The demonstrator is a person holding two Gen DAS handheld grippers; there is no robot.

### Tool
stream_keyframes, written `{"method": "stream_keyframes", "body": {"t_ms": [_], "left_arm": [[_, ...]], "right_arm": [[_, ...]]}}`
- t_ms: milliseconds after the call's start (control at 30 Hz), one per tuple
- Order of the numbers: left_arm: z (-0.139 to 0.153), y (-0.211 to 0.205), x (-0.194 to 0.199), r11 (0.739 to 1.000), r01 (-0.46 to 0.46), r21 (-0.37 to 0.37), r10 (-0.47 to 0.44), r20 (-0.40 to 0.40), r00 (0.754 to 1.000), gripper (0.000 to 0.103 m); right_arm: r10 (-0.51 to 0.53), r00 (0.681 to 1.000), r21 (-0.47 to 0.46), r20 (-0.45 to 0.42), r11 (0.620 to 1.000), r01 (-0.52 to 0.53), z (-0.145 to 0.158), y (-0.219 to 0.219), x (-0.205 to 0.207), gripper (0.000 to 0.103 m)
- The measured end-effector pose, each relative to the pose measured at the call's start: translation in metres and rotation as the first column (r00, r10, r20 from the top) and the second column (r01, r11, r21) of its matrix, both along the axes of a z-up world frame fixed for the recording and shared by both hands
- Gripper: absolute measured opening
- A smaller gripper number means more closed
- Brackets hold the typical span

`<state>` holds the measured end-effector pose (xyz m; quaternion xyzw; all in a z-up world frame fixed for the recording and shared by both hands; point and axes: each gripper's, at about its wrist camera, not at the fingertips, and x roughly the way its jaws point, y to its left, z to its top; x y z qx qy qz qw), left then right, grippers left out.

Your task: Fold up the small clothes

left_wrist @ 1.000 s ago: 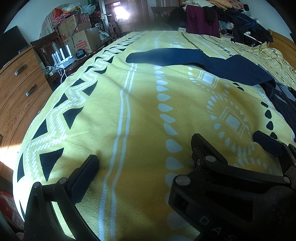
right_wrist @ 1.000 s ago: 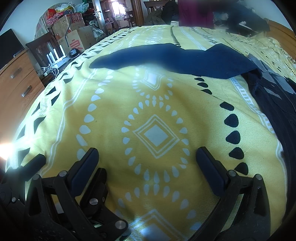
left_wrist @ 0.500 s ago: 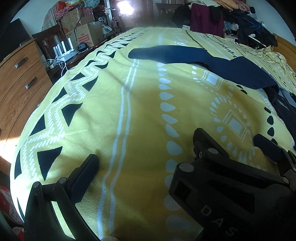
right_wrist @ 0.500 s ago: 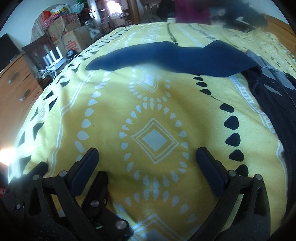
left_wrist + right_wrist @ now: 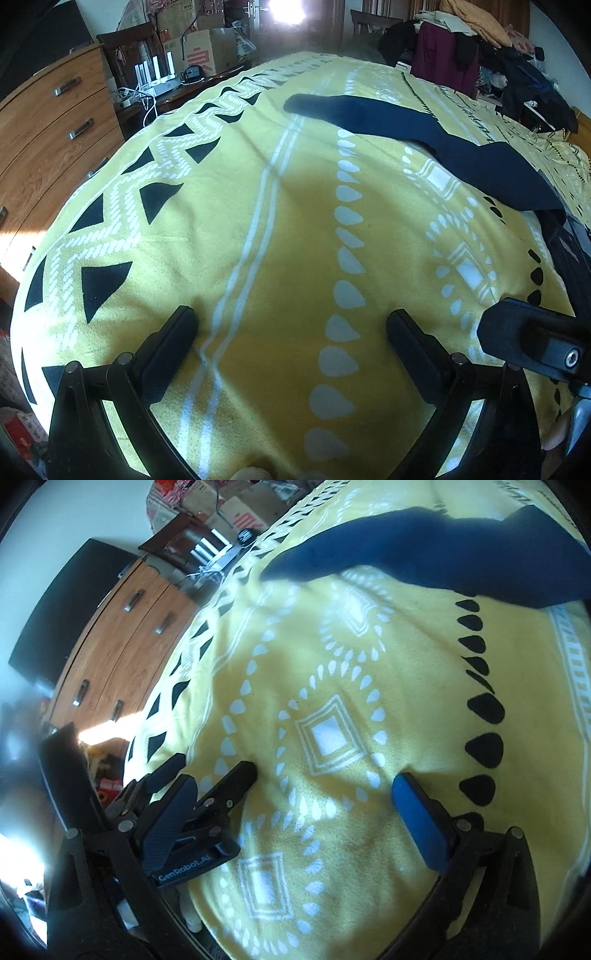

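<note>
A long navy garment [image 5: 424,136] lies spread flat across the far part of the yellow patterned blanket [image 5: 280,229]; in the right wrist view the navy garment [image 5: 443,550] sits at the top. My left gripper [image 5: 291,343] hovers open over bare blanket near the bed's near edge, well short of the garment. My right gripper [image 5: 295,812] is open too, rolled to one side, with nothing between its pads. The left gripper [image 5: 212,766] shows close on its left.
A wooden dresser [image 5: 48,147] stands left of the bed, with a chair and cardboard boxes [image 5: 207,48] behind it. Dark clothes [image 5: 569,251] lie at the blanket's right edge. A heap of clothing [image 5: 480,44] sits beyond the bed.
The left view has tilted up and the right gripper has slid toward its right edge. The right wrist view has rolled and swung left toward the dresser. Both grippers stay open.
</note>
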<state>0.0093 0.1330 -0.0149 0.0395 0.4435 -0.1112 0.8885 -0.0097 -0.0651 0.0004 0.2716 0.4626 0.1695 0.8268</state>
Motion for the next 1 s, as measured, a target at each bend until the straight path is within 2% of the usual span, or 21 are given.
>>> {"method": "stream_keyframes", "body": {"t_ms": [100, 200, 300, 367, 500, 600, 667, 700, 733, 833, 867, 900, 933, 1000], "left_arm": [[0.005, 0.0, -0.001, 1.0, -0.027, -0.001, 0.027, -0.012, 1.0, 0.103], [0.009, -0.004, -0.007, 0.998, -0.056, 0.013, 0.056, -0.012, 0.998, 0.103], [0.017, -0.011, -0.015, 0.998, -0.064, 0.011, 0.064, -0.025, 0.998, 0.103], [0.029, -0.014, -0.026, 0.997, -0.075, 0.001, 0.075, -0.014, 0.997, 0.103], [0.078, -0.021, -0.054, 0.995, -0.104, -0.009, 0.104, 0.124, 0.987, 0.103], [0.139, -0.032, -0.077, 0.993, -0.117, -0.036, 0.122, 0.296, 0.948, 0.103], [0.191, -0.042, -0.098, 0.991, -0.11, -0.072, 0.131, 0.438, 0.889, 0.103], [0.217, -0.048, -0.11, 0.991, -0.104, -0.088, 0.134, 0.51, 0.849, 0.103], [0.244, -0.054, -0.124, 0.99, -0.095, -0.106, 0.139, 0.586, 0.798, 0.103], [0.315, -0.067, -0.171, 0.986, -0.038, -0.161, 0.152, 0.791, 0.593, 0.103], [0.334, -0.07, -0.184, 0.984, -0.01, -0.178, 0.156, 0.833, 0.53, 0.103], [0.349, -0.073, -0.195, 0.981, 0.01, -0.193, 0.164, 0.86, 0.484, 0.103], [0.361, -0.075, -0.203, 0.978, 0.026, -0.207, 0.173, 0.874, 0.454, 0.103], [0.381, -0.077, -0.214, 0.97, 0.059, -0.235, 0.187, 0.881, 0.434, 0.103]], "right_arm": [[0.098, 0.995, -0.016, -0.033, 0.995, -0.098, 0.011, -0.004, -0.005, 0.103], [0.155, 0.988, 0.006, -0.026, 0.988, -0.155, 0.027, -0.013, -0.023, 0.103], [0.198, 0.98, -0.019, 0.034, 0.98, -0.197, 0.055, -0.04, -0.053, 0.103], [0.222, 0.969, -0.066, 0.11, 0.974, -0.215, 0.081, -0.064, -0.076, 0.103], [0.238, 0.932, -0.199, 0.275, 0.962, -0.187, 0.134, -0.113, -0.128, 0.103], [0.232, 0.87, -0.312, 0.434, 0.945, -0.096, 0.184, -0.147, -0.17, 0.103], [0.224, 0.807, -0.375, 0.547, 0.927, -0.003, 0.22, -0.17, -0.201, 0.103], [0.216, 0.769, -0.401, 0.601, 0.915, 0.056, 0.235, -0.178, -0.214, 0.103], [0.205, 0.726, -0.415, 0.657, 0.901, 0.122, 0.251, -0.189, -0.231, 0.103], [0.137, 0.584, -0.394, 0.8, 0.854, 0.339, 0.289, -0.221, -0.281, 0.103], [0.114, 0.535, -0.374, 0.837, 0.833, 0.407, 0.297, -0.233, -0.296, 0.103], [0.096, 0.496, -0.361, 0.863, 0.805, 0.471, 0.304, -0.242, -0.309, 0.103], [0.081, 0.461, -0.351, 0.884, 0.766, 0.538, 0.309, -0.253, -0.322, 0.103], [0.074, 0.402, -0.347, 0.913, 0.66, 0.666, 0.315, -0.269, -0.344, 0.103]]}}
